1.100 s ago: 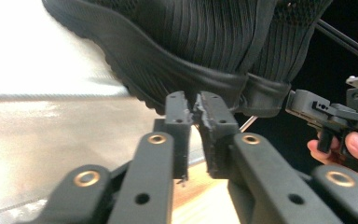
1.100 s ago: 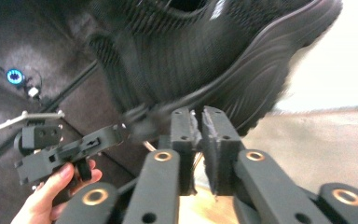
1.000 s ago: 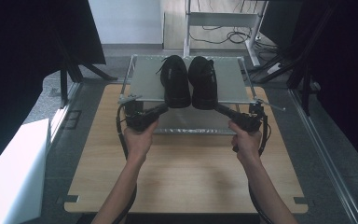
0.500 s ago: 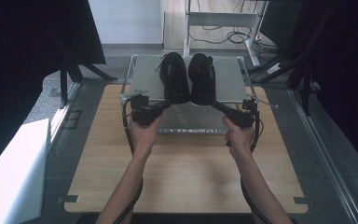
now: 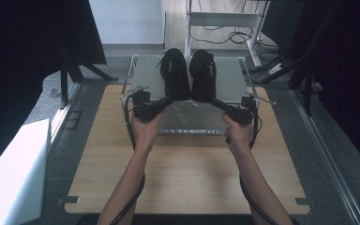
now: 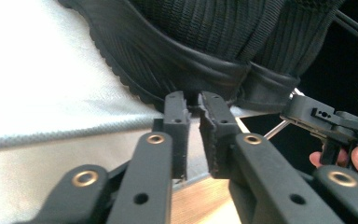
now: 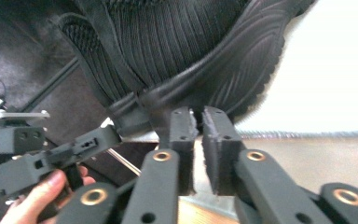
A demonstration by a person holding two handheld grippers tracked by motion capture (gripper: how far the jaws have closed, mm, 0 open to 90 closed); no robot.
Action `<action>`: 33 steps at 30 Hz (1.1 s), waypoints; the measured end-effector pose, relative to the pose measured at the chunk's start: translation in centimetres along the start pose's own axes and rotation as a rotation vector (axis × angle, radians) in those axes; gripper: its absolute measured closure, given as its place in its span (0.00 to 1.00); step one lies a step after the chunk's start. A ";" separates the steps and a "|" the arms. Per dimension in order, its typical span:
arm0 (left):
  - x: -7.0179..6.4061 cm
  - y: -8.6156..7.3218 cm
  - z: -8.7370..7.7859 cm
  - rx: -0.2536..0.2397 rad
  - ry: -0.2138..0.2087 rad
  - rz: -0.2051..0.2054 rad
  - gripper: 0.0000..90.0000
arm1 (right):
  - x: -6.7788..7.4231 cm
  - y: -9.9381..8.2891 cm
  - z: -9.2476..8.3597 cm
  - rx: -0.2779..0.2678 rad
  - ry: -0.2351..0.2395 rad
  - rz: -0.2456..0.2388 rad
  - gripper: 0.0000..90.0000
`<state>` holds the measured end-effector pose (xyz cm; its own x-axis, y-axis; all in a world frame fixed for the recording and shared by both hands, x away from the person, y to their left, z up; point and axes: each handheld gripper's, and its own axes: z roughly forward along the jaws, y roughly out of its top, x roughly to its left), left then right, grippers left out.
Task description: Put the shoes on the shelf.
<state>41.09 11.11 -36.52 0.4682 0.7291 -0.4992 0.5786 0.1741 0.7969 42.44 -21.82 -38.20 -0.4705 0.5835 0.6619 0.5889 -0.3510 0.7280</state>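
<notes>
Two black shoes stand side by side on a grey tray (image 5: 143, 75) at the far edge of the tabletop (image 5: 187, 178). Left gripper (image 5: 168, 101) sits at the heel of the left shoe (image 5: 174, 72); right gripper (image 5: 217, 102) at the heel of the right shoe (image 5: 202, 75). Both pairs of fingers have just been opening and stand slightly parted, tips just short of the heels, nothing clamped between them.
</notes>
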 end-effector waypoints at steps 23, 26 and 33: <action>-0.2 -5.0 -2.3 0.040 0.052 0.173 0.21 | -1.0 -3.0 -3.7 0.038 0.029 -0.154 0.41; -0.3 -5.5 -3.0 0.039 0.060 0.186 0.17 | -0.9 -3.4 -4.2 0.043 0.037 -0.174 0.38; -0.4 -7.3 -4.5 0.058 0.081 0.222 0.15 | -0.4 -4.2 -5.8 0.089 0.016 -0.247 0.32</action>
<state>33.70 12.51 -40.57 0.5343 0.7966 -0.2829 0.5057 -0.0330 0.8621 36.35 -24.84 -40.43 -0.6173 0.6317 0.4690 0.5101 -0.1325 0.8499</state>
